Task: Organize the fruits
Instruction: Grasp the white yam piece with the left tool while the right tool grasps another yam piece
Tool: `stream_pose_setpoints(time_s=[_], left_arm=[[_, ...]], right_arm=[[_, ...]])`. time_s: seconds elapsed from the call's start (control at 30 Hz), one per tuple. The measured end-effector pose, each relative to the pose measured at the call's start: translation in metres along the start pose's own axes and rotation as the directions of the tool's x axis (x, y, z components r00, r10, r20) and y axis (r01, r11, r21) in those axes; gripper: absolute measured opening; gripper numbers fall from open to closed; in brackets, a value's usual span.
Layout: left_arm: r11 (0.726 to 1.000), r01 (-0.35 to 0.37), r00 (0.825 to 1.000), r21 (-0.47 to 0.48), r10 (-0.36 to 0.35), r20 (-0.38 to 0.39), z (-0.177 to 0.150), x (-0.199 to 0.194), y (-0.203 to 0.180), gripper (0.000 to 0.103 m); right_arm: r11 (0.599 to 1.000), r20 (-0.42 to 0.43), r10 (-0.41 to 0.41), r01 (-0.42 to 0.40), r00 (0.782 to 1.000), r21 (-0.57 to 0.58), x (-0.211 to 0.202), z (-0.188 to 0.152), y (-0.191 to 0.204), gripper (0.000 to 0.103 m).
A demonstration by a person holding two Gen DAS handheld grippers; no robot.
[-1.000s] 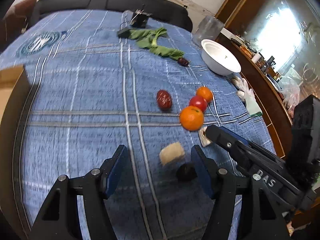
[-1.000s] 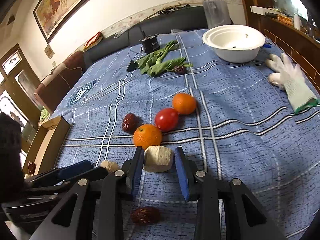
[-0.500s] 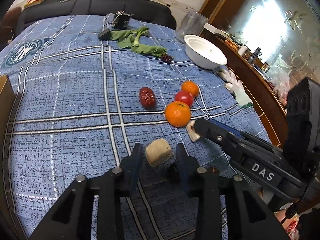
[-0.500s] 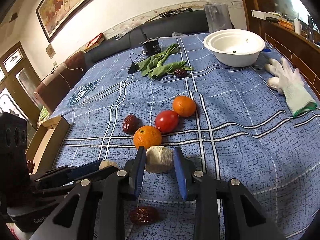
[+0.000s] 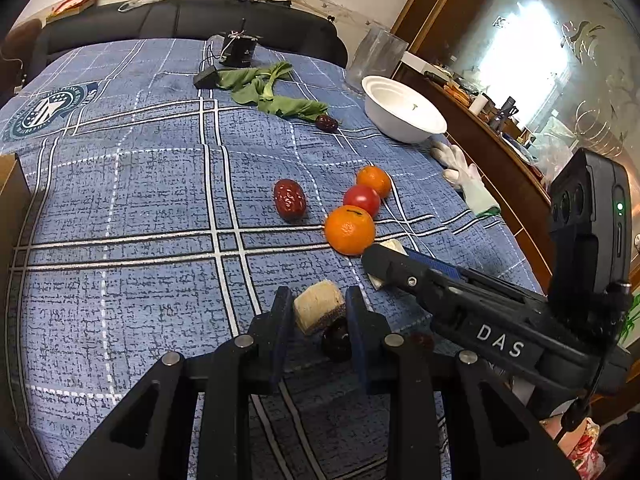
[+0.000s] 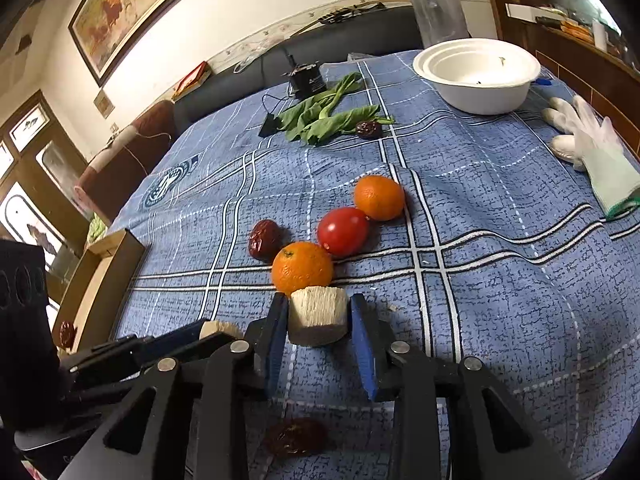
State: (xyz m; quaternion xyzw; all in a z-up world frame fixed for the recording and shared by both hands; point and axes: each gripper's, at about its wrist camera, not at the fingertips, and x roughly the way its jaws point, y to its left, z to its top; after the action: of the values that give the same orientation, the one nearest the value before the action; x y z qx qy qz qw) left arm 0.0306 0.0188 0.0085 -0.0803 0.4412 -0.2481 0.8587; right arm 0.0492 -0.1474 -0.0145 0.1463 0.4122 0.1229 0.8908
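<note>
My left gripper (image 5: 318,314) is shut on a beige cut fruit chunk (image 5: 318,308), lifted slightly over a dark date (image 5: 336,338). My right gripper (image 6: 318,320) is shut on a pale fibrous chunk (image 6: 318,314), just in front of the near orange (image 6: 302,266). On the blue plaid cloth lie a red tomato (image 6: 342,230), a far orange (image 6: 378,197) and a wrinkled red date (image 6: 264,239). Another date (image 6: 294,436) lies under the right gripper. The right gripper also shows in the left wrist view (image 5: 384,258), to the right of the left gripper.
A white bowl (image 6: 476,92) stands at the far right, with a clear container (image 6: 438,12) behind it. White gloves (image 6: 592,152) lie at the right edge. Green leaves (image 6: 324,116), a dark date (image 6: 368,129) and a black device (image 6: 306,78) lie at the back. A cardboard box (image 6: 100,276) is at the left.
My left gripper closed from wide open onto the beige chunk and lifted it a little. My right gripper stayed shut on the pale chunk, barely moving.
</note>
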Motion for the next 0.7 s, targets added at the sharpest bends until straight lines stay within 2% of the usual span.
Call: stream_pose_setpoints(time_s=[0.3,0.7], left_arm=[[1.000,-0.027,0.999,0.006,0.027,0.029,-0.002,-0.006,-0.001,0.026],[0.999,-0.025,0.999,-0.035,0.027,0.045,-0.001,-0.011,0.008,0.026]], right_arm=[[1.000,0.041,-0.020,0.020,0.999,-0.004,-0.012,-0.002,0.000,0.033],[1.000,0.037,0.000,0.000,0.999,0.004,-0.016,-0.005,0.002,0.033]])
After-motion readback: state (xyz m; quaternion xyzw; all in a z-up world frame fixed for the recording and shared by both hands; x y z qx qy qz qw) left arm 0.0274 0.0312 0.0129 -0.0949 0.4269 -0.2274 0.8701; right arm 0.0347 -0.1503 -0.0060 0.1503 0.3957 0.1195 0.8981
